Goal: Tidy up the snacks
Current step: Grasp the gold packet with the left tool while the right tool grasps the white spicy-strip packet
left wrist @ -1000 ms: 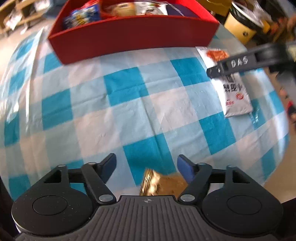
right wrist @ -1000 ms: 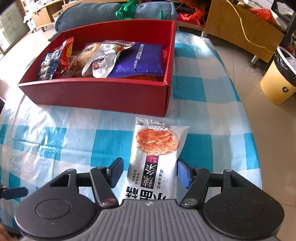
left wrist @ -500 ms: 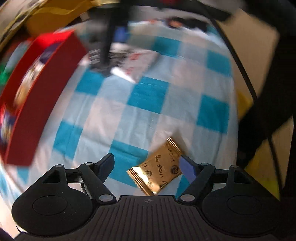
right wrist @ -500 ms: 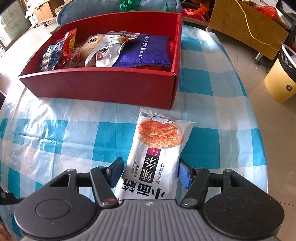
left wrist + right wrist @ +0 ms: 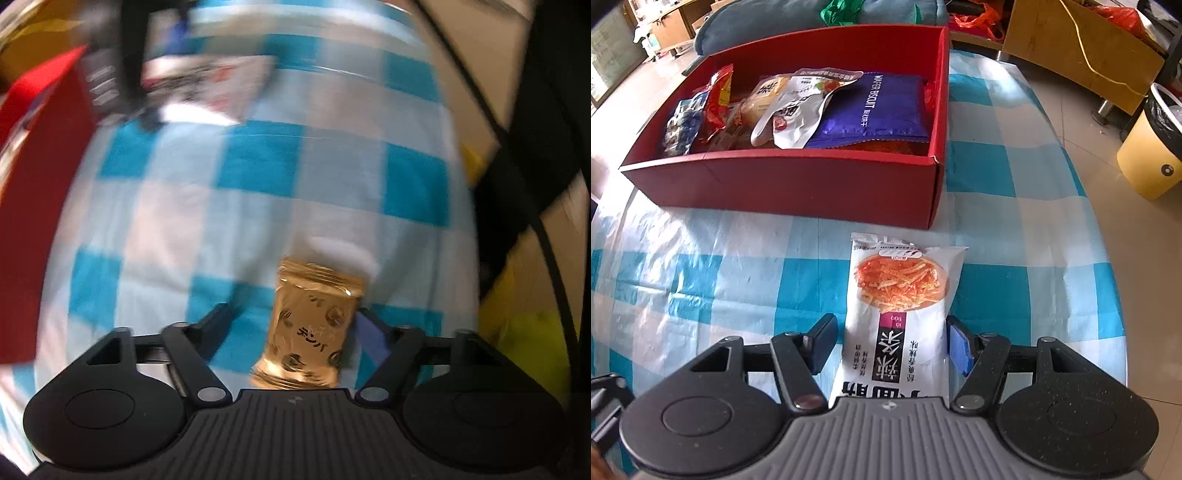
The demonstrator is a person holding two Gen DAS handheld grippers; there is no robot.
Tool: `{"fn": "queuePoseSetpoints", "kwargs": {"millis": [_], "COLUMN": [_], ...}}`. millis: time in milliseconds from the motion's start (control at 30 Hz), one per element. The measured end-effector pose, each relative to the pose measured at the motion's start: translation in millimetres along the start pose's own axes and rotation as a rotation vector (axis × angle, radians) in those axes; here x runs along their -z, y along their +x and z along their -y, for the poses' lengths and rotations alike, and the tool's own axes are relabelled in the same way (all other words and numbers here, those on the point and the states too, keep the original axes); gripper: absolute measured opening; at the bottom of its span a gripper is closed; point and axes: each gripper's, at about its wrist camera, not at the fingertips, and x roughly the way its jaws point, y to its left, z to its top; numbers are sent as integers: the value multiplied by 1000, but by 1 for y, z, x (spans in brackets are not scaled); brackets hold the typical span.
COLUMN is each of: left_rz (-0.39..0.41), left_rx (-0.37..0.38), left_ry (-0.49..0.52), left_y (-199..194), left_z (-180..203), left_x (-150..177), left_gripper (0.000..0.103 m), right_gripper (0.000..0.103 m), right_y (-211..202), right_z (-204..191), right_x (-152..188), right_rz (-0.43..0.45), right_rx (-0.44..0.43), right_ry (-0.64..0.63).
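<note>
Left gripper (image 5: 295, 314) closing astride gold packet (image 5: 308, 325) near the checked cloth (image 5: 258, 166) edge, left pad clear of it; right gripper (image 5: 890, 341) parted astride white snack bag (image 5: 901, 295), apart from red box (image 5: 798, 181); bare cloth leftward.

A small shiny gold foil snack packet (image 5: 312, 328) lies flat on the blue-and-white checked table (image 5: 258, 166). A white plastic pouch picturing orange shreds (image 5: 899, 306) lies flat just before the red cardboard box (image 5: 798, 184), which holds a purple wafer-biscuit bag (image 5: 875, 107) and other wrapped snacks.
</note>
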Motion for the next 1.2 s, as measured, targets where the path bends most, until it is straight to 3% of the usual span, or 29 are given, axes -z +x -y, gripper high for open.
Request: {"fn": "queuePoseSetpoints", "kwargs": {"millis": [67, 133, 200, 267, 433, 567, 667, 800, 833, 1000, 1200], "left_rz": [-2, 15, 8, 20, 15, 35, 39, 77, 83, 98, 110], "left_rx": [-15, -13, -64, -39, 1, -36, -99, -102, -99, -66, -68], "left_ry": [-162, -292, -407, -504, -634, -667, -661, -661, -671, -732, -752], "left_y": [-1, -3, -4, -4, -4, -4, -8, -14, -16, -21, -22], "left_z": [-13, -25, -34, -44, -54, -47, -33, -32, -33, -49, -53], "left_x": [8, 14, 19, 27, 45, 51, 48, 44, 45, 54, 47], "left_gripper": [73, 66, 69, 69, 91, 90, 84, 56, 54, 50, 53], "right_gripper": [57, 57, 57, 57, 57, 57, 57, 59, 61, 63, 67], "right_y": [0, -1, -1, -1, -1, -3, -5, -18, -22, -21, -1], "right_z": [0, -2, -3, -5, -5, -3, 0, 17, 22, 22, -5], "right_x": [-1, -2, -3, -3, 2, 5, 6, 4, 4, 7, 2], "right_rz": [7, 12, 12, 2, -1, 3, 1, 38, 47, 37, -13], "right_rx": [5, 8, 7, -2, -10, -7, -21, -32, -36, -40, -21], "right_ry": [5, 8, 6, 4, 1, 4, 8, 82, 114, 130, 36]}}
